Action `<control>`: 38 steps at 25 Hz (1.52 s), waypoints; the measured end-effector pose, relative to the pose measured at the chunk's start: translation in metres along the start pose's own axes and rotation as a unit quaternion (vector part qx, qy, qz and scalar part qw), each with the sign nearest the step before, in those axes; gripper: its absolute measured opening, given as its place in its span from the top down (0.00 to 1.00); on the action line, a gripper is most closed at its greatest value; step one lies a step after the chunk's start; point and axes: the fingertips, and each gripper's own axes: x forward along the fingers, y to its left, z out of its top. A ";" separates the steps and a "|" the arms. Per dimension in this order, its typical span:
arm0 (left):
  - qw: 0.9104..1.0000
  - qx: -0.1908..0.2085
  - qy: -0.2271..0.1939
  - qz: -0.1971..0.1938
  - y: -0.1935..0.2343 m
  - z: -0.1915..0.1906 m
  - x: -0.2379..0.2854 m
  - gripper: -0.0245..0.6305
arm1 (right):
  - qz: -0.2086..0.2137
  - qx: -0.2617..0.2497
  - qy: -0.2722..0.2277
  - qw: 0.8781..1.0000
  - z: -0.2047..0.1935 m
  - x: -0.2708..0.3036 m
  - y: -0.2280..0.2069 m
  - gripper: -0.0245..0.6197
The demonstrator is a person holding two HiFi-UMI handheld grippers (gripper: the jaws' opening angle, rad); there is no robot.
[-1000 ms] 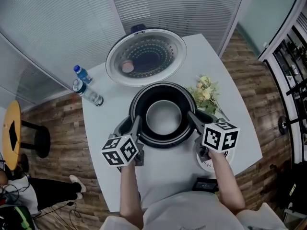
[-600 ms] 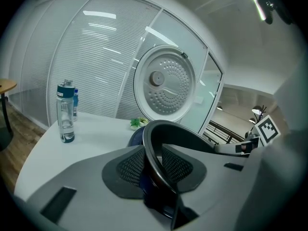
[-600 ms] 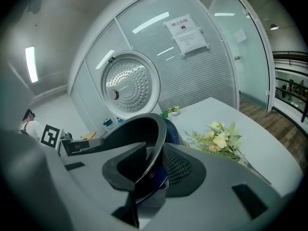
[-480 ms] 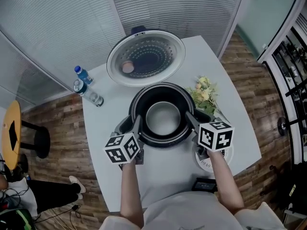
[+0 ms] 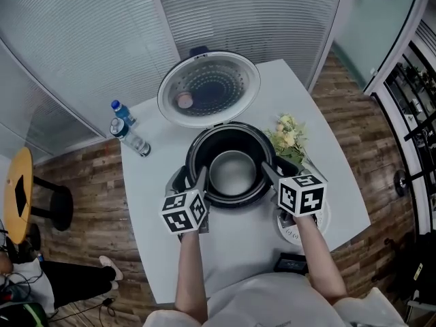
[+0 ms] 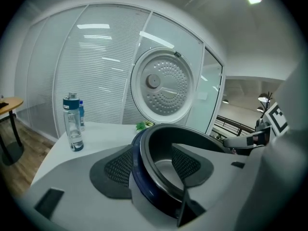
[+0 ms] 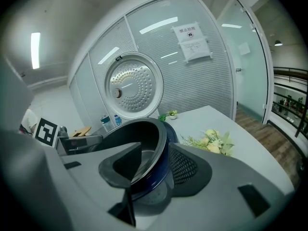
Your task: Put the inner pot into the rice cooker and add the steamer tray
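Note:
The rice cooker [image 5: 193,157] stands mid-table with its round lid [image 5: 209,88] swung up behind. The dark inner pot [image 5: 234,174] sits inside it, its metal bottom showing. My left gripper [image 5: 199,176] is at the pot's left rim, my right gripper [image 5: 267,172] at its right rim. Both sets of jaws have just been opening. In the left gripper view the pot's rim [image 6: 159,143] stands between the spread pads [image 6: 120,170] without being pinched. The right gripper view shows the same: rim [image 7: 156,148] between parted pads [image 7: 185,165]. A white round piece [image 5: 291,231] lies partly hidden under my right gripper.
Two water bottles [image 5: 129,133] stand at the table's far left edge. A small bunch of flowers [image 5: 289,136] lies right of the cooker. A dark flat object [image 5: 293,261] sits at the near edge. A glass partition stands behind the table, and a round side table [image 5: 15,193] is on the floor to the left.
Both grippers' jaws have spread wider at the pot's rim. The hands stay where they were, with a slight roll of the marker cubes. The head view has shifted a little.

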 end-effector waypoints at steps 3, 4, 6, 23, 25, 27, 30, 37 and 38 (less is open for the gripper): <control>1.000 -0.006 -0.020 -0.001 0.001 0.007 -0.009 0.60 | 0.003 0.003 -0.007 1.000 0.004 -0.007 0.003 0.70; 1.000 -0.010 -0.027 -0.004 0.001 0.009 -0.013 0.60 | 0.003 0.003 -0.009 1.000 0.004 -0.010 0.005 0.70; 0.999 -0.015 -0.031 -0.010 -0.002 0.011 -0.020 0.60 | 0.004 0.005 -0.013 1.000 0.005 -0.017 0.008 0.70; 0.992 0.010 -0.048 -0.116 -0.081 0.000 -0.106 0.60 | -0.029 0.029 -0.059 0.997 -0.026 -0.115 0.026 0.70; 0.990 0.015 -0.048 -0.129 -0.091 -0.004 -0.117 0.60 | -0.035 0.035 -0.062 0.997 -0.035 -0.126 0.026 0.70; 0.989 0.021 -0.047 -0.141 -0.100 -0.008 -0.127 0.60 | -0.041 0.043 -0.064 0.996 -0.044 -0.136 0.028 0.70; 0.986 0.026 -0.042 -0.159 -0.110 -0.018 -0.140 0.60 | -0.051 0.049 -0.063 0.996 -0.059 -0.151 0.033 0.70; 0.980 0.033 -0.019 -0.198 -0.141 -0.049 -0.159 0.60 | -0.075 0.060 -0.052 0.994 -0.097 -0.184 0.034 0.70; 0.979 0.035 -0.017 -0.202 -0.144 -0.053 -0.162 0.60 | -0.078 0.062 -0.051 0.994 -0.101 -0.188 0.033 0.70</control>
